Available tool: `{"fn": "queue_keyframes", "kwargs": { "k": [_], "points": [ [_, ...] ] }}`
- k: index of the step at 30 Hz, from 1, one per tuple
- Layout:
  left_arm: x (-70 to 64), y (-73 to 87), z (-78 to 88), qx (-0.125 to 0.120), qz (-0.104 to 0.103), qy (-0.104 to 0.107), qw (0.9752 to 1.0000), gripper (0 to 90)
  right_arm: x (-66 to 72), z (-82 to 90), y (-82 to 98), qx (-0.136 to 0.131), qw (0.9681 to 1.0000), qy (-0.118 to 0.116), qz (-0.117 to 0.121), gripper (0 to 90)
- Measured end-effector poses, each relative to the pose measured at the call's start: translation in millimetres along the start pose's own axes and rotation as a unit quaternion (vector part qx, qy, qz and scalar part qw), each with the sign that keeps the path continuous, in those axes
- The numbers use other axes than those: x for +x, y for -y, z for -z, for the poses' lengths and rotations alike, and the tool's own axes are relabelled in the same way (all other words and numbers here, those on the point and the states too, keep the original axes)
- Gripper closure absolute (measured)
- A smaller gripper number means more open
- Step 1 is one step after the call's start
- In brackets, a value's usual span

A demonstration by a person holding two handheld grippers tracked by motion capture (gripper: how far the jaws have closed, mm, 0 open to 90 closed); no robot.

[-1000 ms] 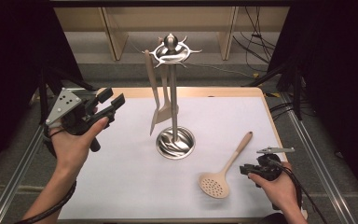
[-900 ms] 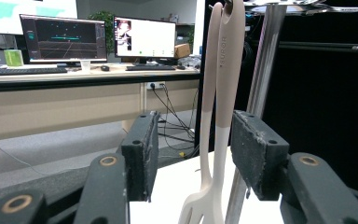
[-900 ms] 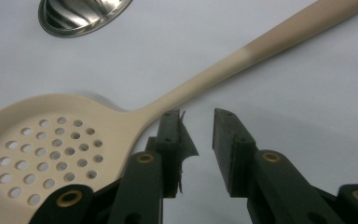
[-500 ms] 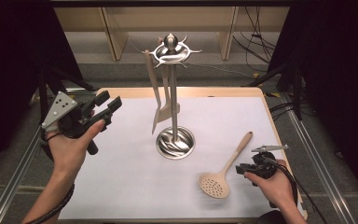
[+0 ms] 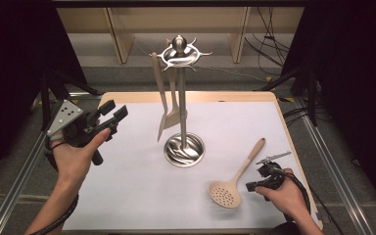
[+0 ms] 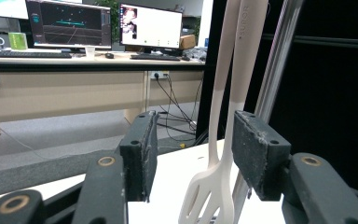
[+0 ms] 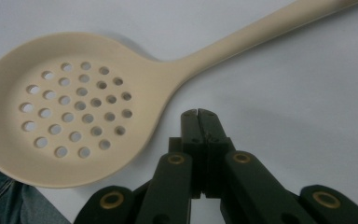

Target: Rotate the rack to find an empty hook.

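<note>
A beige perforated skimmer (image 5: 225,193) lies flat on the white table at the front right, its handle pointing away and to the right. My right gripper (image 5: 251,186) rests just right of its bowl. In the right gripper view the skimmer (image 7: 74,107) lies ahead and to the left, and the right gripper (image 7: 198,114) is shut. Its jaws have just been closing, pad against pad, with nothing between them. My left gripper (image 5: 116,111) is held above the table's left side, open, aimed at the steel utensil stand (image 5: 184,149). Two beige turners (image 5: 172,115) hang from the stand. The left gripper (image 6: 193,126) frames the slotted turner (image 6: 214,186) farther off.
The white table top (image 5: 127,196) has wooden edges and metal rails along both sides. Black curtains close in left and right. Shelving and cables stand behind the table. A desk with monitors (image 6: 70,23) shows in the left gripper view.
The left gripper has sunk slightly. The right hand has crept a little towards the skimmer. Stand and utensils lie as before.
</note>
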State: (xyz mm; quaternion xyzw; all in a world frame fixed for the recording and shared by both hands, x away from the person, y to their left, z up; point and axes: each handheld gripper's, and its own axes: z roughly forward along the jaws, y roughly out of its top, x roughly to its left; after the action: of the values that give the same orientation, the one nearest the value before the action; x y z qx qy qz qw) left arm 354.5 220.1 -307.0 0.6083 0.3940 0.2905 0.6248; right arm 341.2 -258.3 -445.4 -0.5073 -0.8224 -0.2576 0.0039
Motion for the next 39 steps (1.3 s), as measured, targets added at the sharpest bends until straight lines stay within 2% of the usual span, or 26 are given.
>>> {"fn": "queue_keyframes", "kwargs": {
  "k": [3,5,6,7,9,11,12,13,15,16,17,18,19,20,21,24,25,26,28,30,32,35,36,39],
  "points": [
    [2.5,2.0,0.3,0.005,0.001,-0.005,1.0000,49.6,4.5,-3.3,-1.8,0.026,0.9996,-0.005,-0.003,90.0],
    [3.3,3.8,-0.2,0.005,0.002,-0.004,1.0000,49.5,4.0,-6.3,-2.5,0.040,0.9991,-0.005,0.011,90.0],
    [3.5,4.3,-0.1,0.008,0.002,-0.004,1.0000,49.4,4.8,-8.8,-2.6,0.043,0.9990,-0.007,0.009,90.0],
    [3.9,4.8,0.0,0.010,0.002,-0.005,0.9999,49.4,6.4,-9.7,-2.9,0.051,0.9987,-0.006,0.005,90.0],
    [4.6,5.6,-0.2,0.010,0.004,-0.006,0.9999,49.3,12.3,-8.8,-3.8,0.077,0.9967,-0.016,-0.021,90.0],
    [5.4,5.9,0.1,0.011,0.004,-0.007,0.9999,49.3,13.4,-9.8,-4.1,0.084,0.9963,-0.016,-0.010,90.0],
    [5.7,6.0,0.0,0.011,0.004,-0.008,0.9999,49.3,15.9,-10.1,-4.5,0.094,0.9953,-0.018,-0.019,90.0],
    [6.1,6.1,0.0,0.011,0.004,-0.008,0.9999,49.3,15.5,-10.9,-4.9,0.098,0.9949,-0.019,-0.014,90.0],
    [6.3,6.2,0.0,0.012,0.004,-0.009,0.9999,49.3,12.1,-14.6,-6.1,0.101,0.9947,-0.017,0.011,90.0],
    [6.3,6.3,0.1,0.012,0.004,-0.009,0.9999,49.3,13.9,-15.6,-6.4,0.111,0.9934,-0.027,-0.007,90.0],
    [6.2,6.4,0.1,0.013,0.004,-0.009,0.9999,49.3,11.1,-18.4,-6.6,0.104,0.9941,-0.029,0.015,90.0],
    [6.3,6.6,0.0,0.013,0.003,-0.009,0.9999,49.2,12.3,-20.0,-6.7,0.109,0.9937,-0.025,0.011,90.0],
    [6.4,6.8,0.0,0.015,0.004,-0.010,0.9998,49.2,11.8,-21.4,-7.1,0.108,0.9936,-0.025,0.021,90.0],
    [6.5,7.0,-0.3,0.015,0.004,-0.010,0.9998,49.2,14.4,-21.2,-7.2,0.113,0.9932,-0.027,0.001,90.0],
    [6.4,7.1,-0.4,0.017,0.004,-0.011,0.9998,49.2,13.0,-22.1,-7.3,0.099,0.9947,-0.025,0.010,90.0],
    [6.1,7.7,-1.3,0.019,0.003,-0.010,0.9998,49.1,15.8,-20.7,-10.9,0.104,0.9941,-0.029,-0.008,90.0],
    [5.9,7.7,-1.6,0.019,0.003,-0.010,0.9998,49.1,13.6,-21.7,-12.4,0.096,0.9950,-0.022,0.013,90.0],
    [5.6,7.8,-2.0,0.019,0.003,-0.009,0.9998,49.1,13.2,-23.5,-13.6,0.094,0.9951,-0.022,0.021,90.0],
    [5.2,8.0,-2.8,0.019,0.004,-0.009,0.9998,49.1,16.0,-25.2,-15.2,0.098,0.9949,-0.020,0.014,90.0],
    [5.0,8.5,-3.7,0.020,0.005,-0.008,0.9998,49.1,14.6,-27.9,-17.1,0.090,0.9952,-0.024,0.028,90.0],
    [4.8,8.8,-4.3,0.022,0.003,-0.008,0.9997,49.1,17.0,-28.2,-18.2,0.096,0.9949,-0.030,0.010,90.0],
    [4.2,9.2,-4.9,0.023,0.004,-0.006,0.9997,49.1,21.0,-31.0,-20.9,0.090,0.9951,-0.040,0.011,90.0],
    [4.0,9.4,-4.9,0.025,0.003,-0.006,0.9997,49.1,23.4,-31.3,-22.4,0.099,0.9942,-0.042,0.005,90.0],
    [3.7,10.2,-5.3,0.026,0.003,-0.005,0.9996,49.0,29.0,-35.7,-27.7,0.092,0.9947,-0.042,0.019,90.0]
  ]
}}
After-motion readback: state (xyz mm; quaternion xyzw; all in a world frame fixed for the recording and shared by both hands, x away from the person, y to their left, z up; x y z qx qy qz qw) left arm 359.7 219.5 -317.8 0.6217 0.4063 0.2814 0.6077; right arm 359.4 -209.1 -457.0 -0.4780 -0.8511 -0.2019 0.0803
